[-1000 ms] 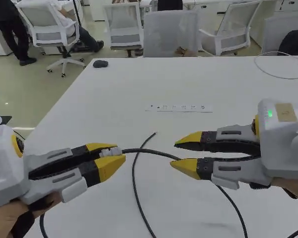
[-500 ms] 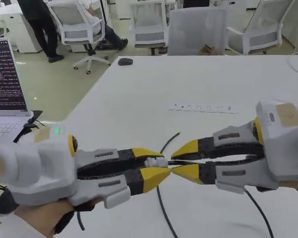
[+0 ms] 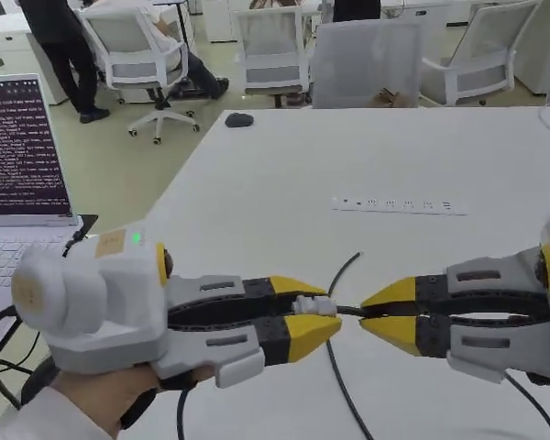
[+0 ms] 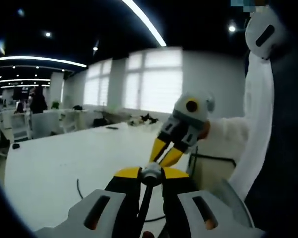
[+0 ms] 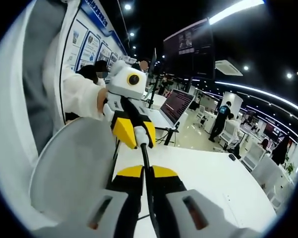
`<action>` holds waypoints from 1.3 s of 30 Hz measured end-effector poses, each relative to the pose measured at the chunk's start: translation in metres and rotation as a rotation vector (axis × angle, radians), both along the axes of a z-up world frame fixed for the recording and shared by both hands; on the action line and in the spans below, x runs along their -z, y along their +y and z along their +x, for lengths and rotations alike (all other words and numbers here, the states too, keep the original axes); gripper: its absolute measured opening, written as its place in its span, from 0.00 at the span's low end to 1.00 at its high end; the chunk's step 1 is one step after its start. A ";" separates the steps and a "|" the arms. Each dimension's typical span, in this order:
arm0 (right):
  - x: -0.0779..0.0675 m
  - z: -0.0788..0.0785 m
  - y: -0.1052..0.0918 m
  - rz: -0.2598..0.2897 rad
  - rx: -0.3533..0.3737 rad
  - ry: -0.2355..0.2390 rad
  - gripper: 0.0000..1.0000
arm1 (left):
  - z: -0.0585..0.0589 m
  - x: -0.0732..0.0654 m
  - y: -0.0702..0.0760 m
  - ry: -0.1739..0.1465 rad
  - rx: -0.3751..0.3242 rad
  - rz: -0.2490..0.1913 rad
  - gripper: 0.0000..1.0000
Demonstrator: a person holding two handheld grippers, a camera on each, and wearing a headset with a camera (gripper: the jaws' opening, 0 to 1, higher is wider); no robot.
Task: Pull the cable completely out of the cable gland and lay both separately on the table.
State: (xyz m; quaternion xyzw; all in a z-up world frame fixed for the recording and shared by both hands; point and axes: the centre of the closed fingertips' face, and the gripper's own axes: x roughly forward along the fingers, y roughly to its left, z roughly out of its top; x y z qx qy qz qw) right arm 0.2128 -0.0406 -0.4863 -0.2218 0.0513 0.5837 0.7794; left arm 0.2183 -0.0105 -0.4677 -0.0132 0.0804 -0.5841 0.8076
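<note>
Since a second ago the two tools have come together from well apart, and the right one's jaws, spread then, have closed. At the left, our left gripper (image 3: 328, 310) is clamped on the gland (image 3: 309, 304), held above the table (image 3: 257, 183). A short stretch of cable (image 3: 349, 311) runs from the gland's mouth to the right gripper (image 3: 365, 313), whose jaws pinch it just beside the gland. We judge the pull barely begun: the cable sits in the gland, more of it trails below the left gripper and loops on the table, and both pieces remain to be parted and laid down.
</note>
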 end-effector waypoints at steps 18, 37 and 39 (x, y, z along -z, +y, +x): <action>0.018 0.013 -0.016 -0.058 0.121 0.050 0.04 | 0.014 -0.010 0.049 -0.036 -0.047 -0.024 0.17; -0.007 0.018 0.017 0.002 0.067 0.048 0.20 | 0.010 -0.011 0.046 -0.052 -0.013 0.015 0.17; -0.013 0.017 0.027 0.011 0.034 0.035 0.21 | 0.009 -0.011 0.043 -0.052 -0.005 0.013 0.17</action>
